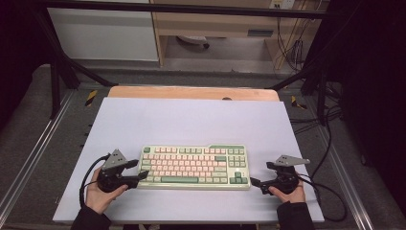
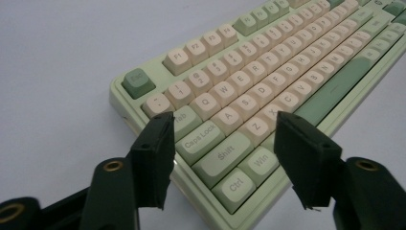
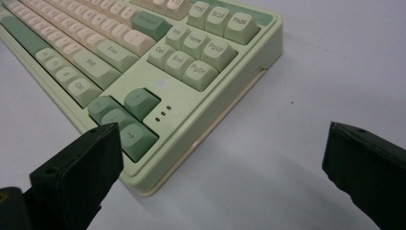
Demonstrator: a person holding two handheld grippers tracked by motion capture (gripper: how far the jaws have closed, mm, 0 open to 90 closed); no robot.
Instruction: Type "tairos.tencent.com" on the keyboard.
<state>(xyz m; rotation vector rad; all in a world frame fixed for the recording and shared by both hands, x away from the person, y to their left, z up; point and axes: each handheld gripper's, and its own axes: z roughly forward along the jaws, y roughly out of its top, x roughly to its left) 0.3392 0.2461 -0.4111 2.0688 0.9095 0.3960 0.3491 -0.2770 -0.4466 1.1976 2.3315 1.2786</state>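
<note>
A pale-green plastic keyboard with cream and green keys (image 1: 194, 167) lies at the near middle of the white tabletop (image 1: 191, 120). The left gripper (image 1: 139, 175) straddles its left end, jaws parted, nothing grasped; the right gripper (image 1: 256, 184) waits released beside its right end.

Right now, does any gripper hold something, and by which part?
Nothing is held. The left gripper straddles the keyboard's left end, pads not pressing. The right gripper stands open beside its right end.
</note>
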